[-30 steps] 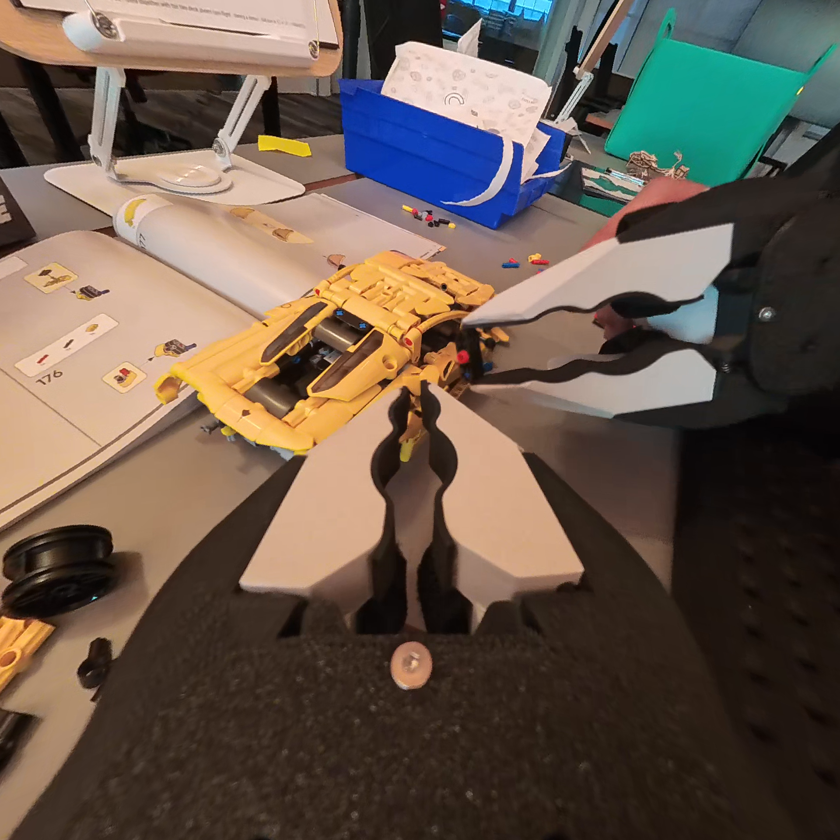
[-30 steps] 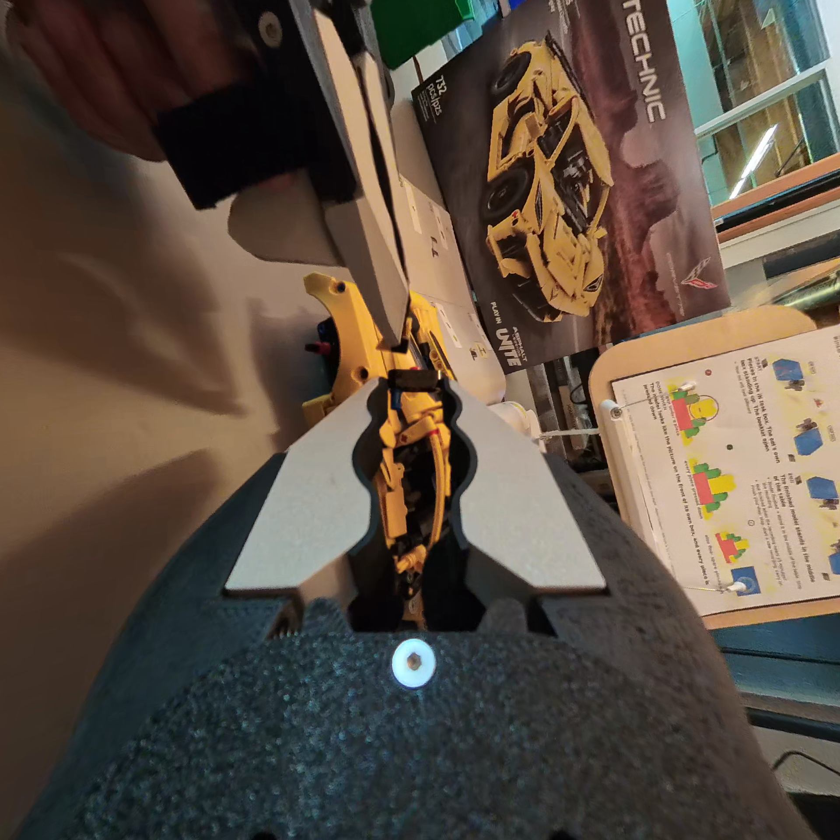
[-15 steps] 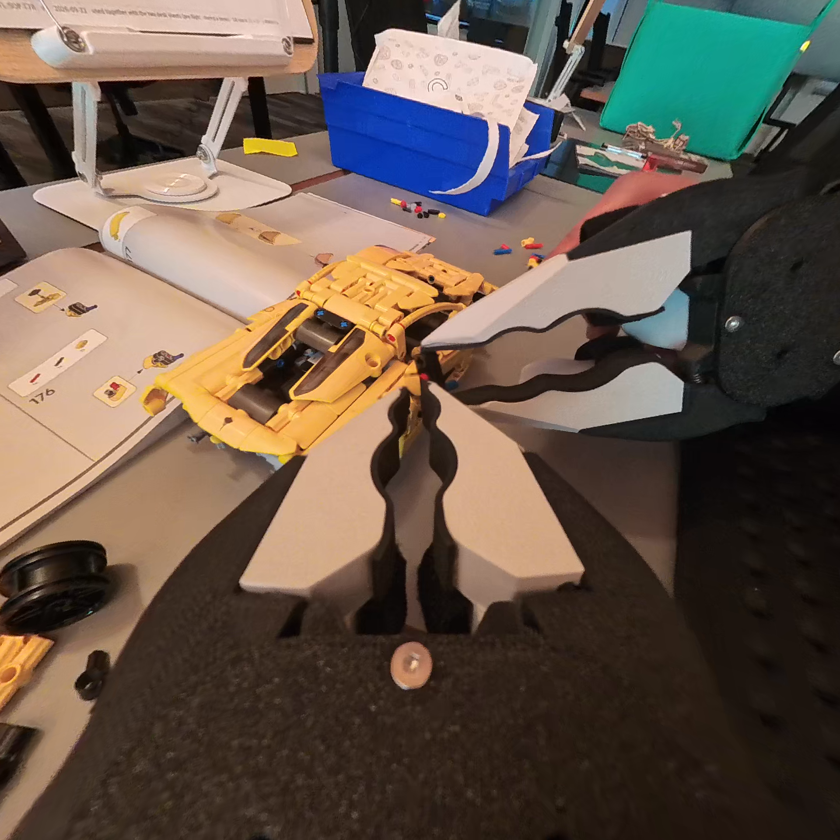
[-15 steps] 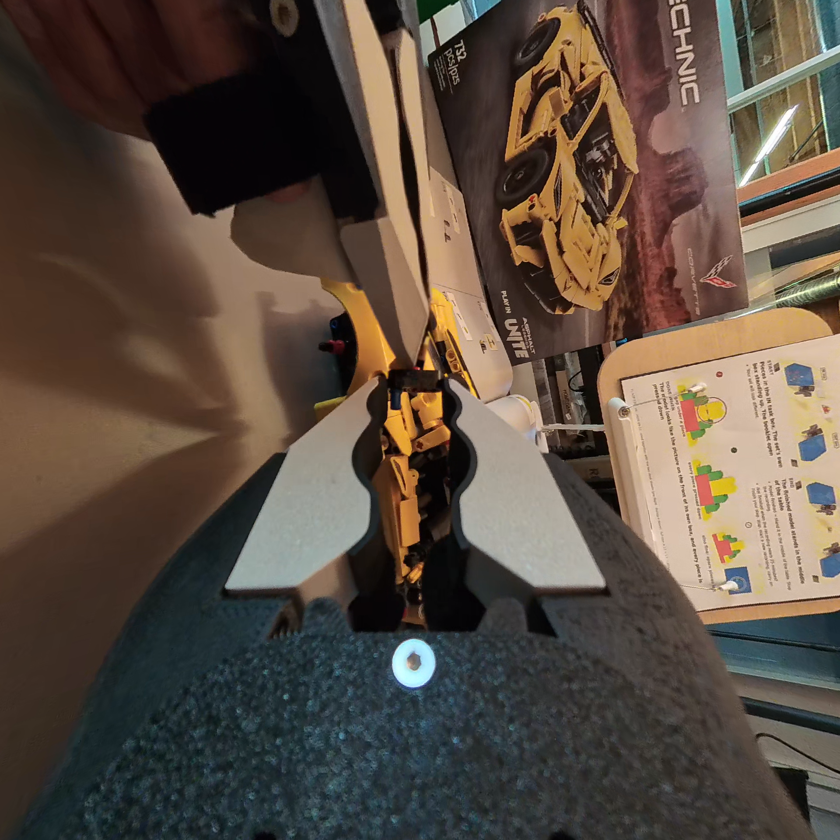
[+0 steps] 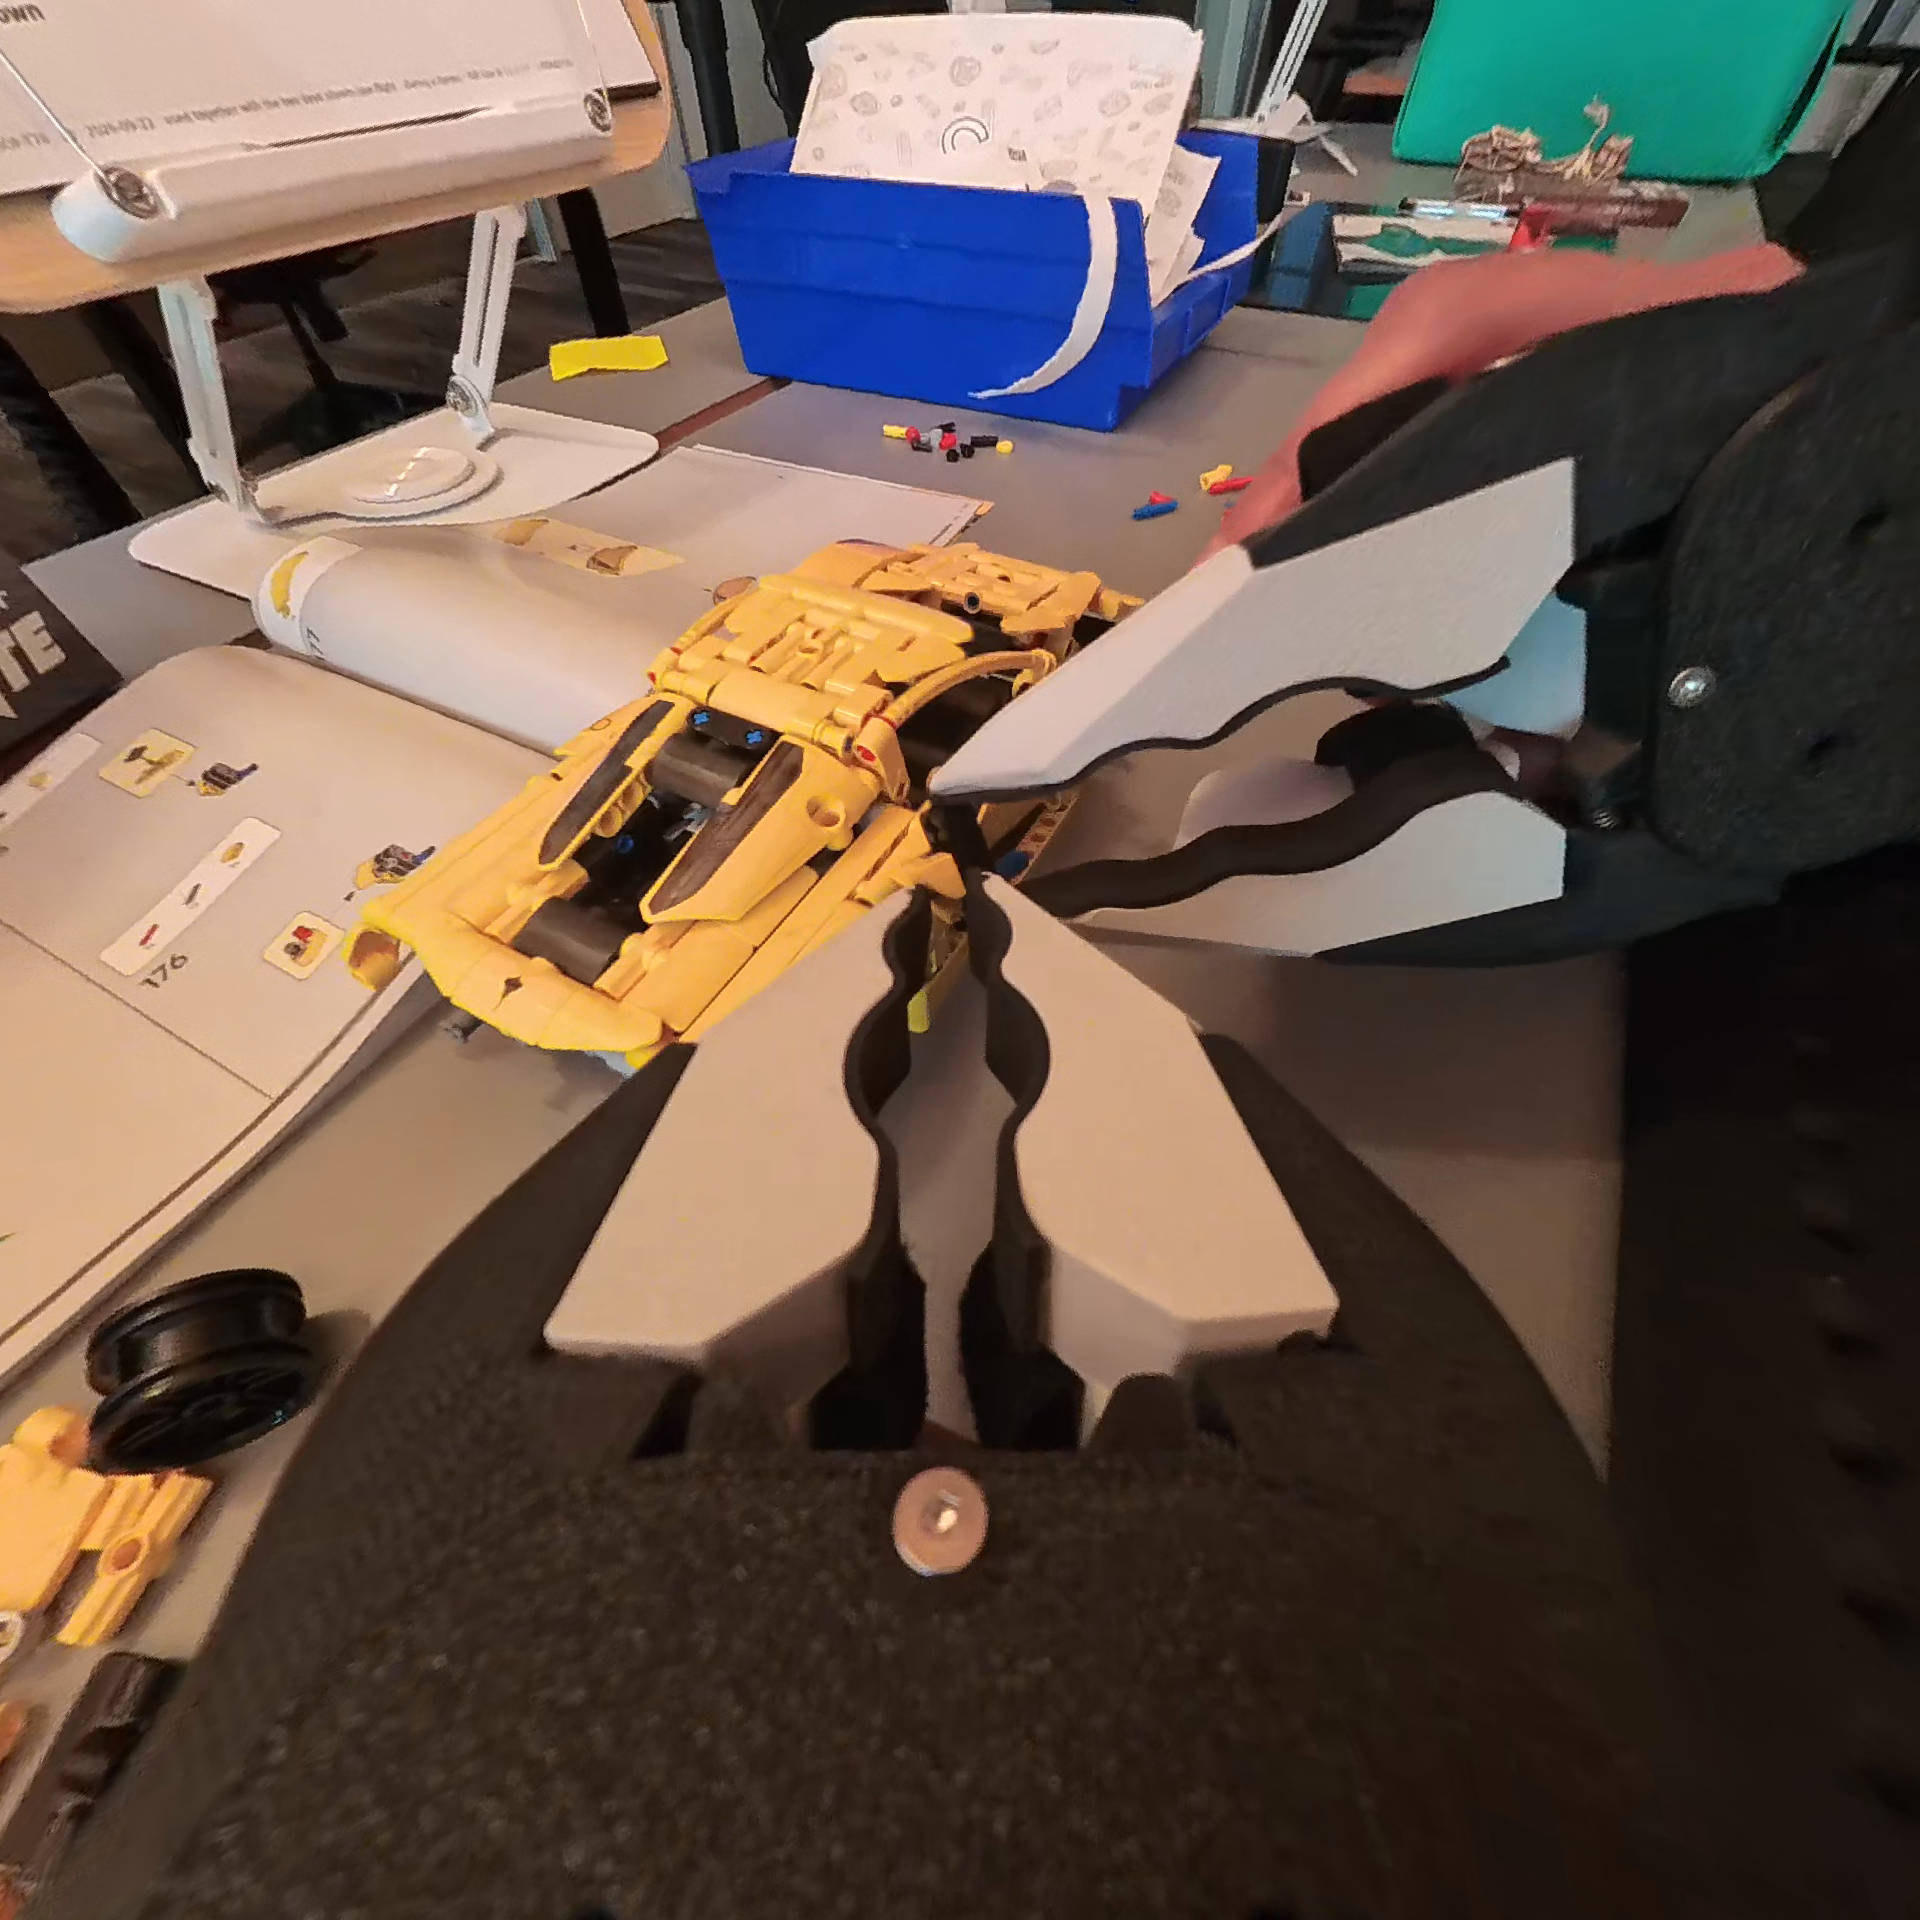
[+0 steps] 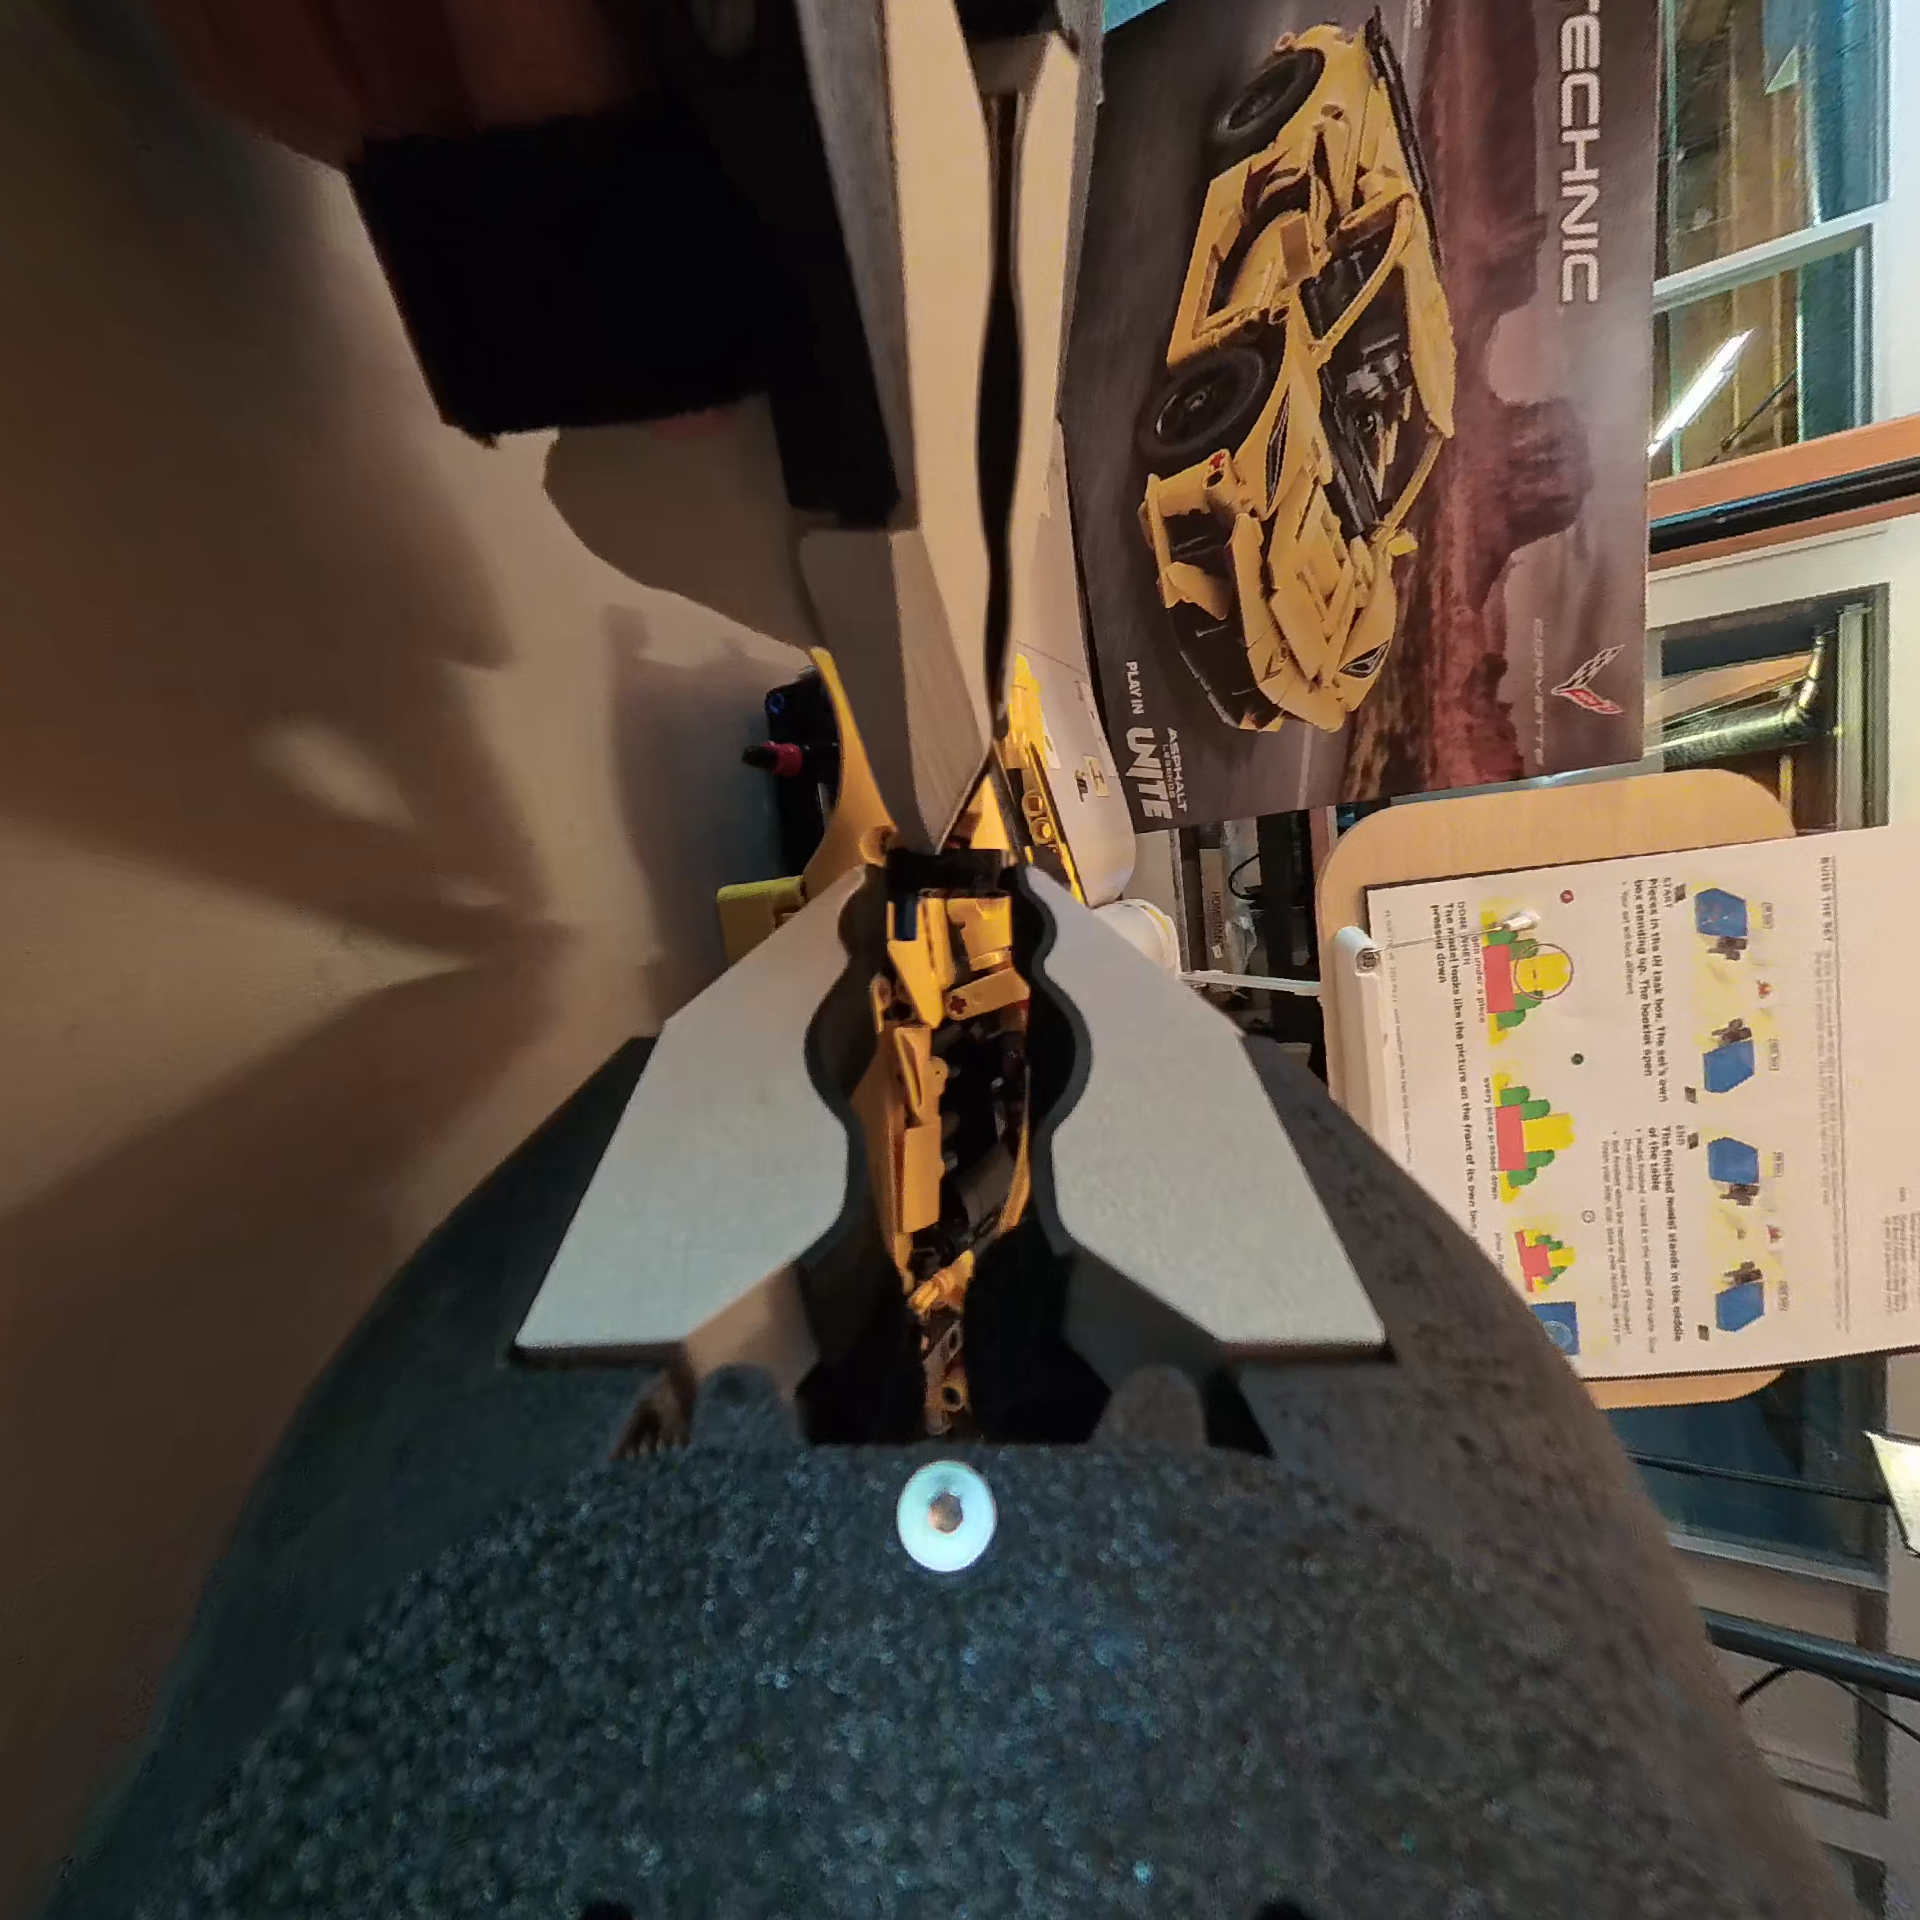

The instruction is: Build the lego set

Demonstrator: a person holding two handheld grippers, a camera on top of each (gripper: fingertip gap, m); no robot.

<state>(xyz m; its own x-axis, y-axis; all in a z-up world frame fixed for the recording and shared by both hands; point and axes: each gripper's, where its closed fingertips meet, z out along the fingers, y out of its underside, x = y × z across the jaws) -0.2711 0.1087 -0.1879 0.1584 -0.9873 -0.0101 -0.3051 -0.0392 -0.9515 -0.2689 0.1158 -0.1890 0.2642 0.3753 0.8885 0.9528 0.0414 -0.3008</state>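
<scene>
With both grippers' fingers [image 5: 1049, 1039] pinched on the yellow Lego car [image 5: 727, 821], at 12 o'clock, we judge it light but fragile.

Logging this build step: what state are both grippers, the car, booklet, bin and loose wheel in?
Yellow Lego car: partly built.
Left gripper: shut on the car's side.
Right gripper: shut on small black piece, at the car.
White instruction booklet: open.
Blue plastic bin: holding paper.
Black wheel rim: loose, not fitted.
</scene>
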